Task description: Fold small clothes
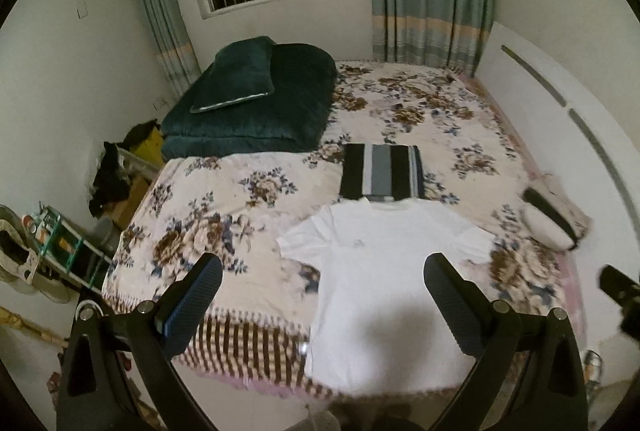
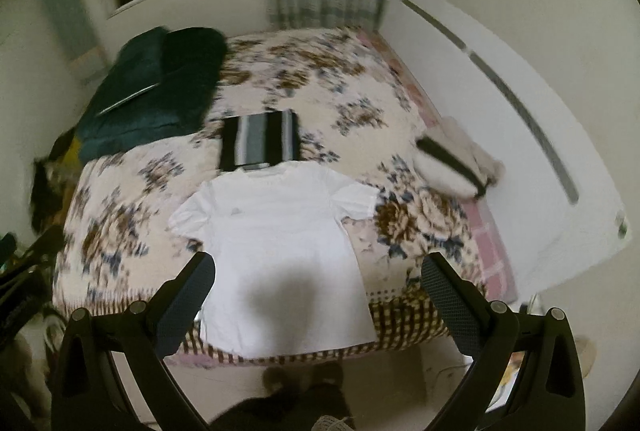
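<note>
**A:** Where's the shirt we're meant to fold?

**B:** The white T-shirt [image 1: 384, 271] lies flat, front up, in the lower middle of both views, on the flowered bedspread [image 1: 224, 215]. Its hem is at the near edge of the bed and its collar points toward the top of the frame, touching a folded striped garment [image 1: 382, 171].

**A:** And the tools?

**B:** The left gripper [image 1: 322, 305] hangs above the shirt's lower half with its jaws spread wide and nothing between them. The right gripper [image 2: 318, 303] is the same: wide apart, empty, above the hem area. Neither touches the cloth.

**A:** How will the shirt handle?

**B:** I'd judge it light, thin and limp. It will sag wherever it isn't held, and it should slide easily over the bedspread. It isn't fragile, though a pinch may also catch the bedspread beneath.

**A:** So where to take hold?

**B:** Probably at the edges, where both layers can be gripped together. One option is the sleeve [image 1: 296, 243] at the left of the frame, along with the hem corner below it. That side could then be carried over the middle. The sleeve [image 2: 354, 201] on the right would follow.

**A:** Anything in the way?

**B:** A dark green blanket [image 1: 256, 103] sits at the upper left, well apart.
</note>
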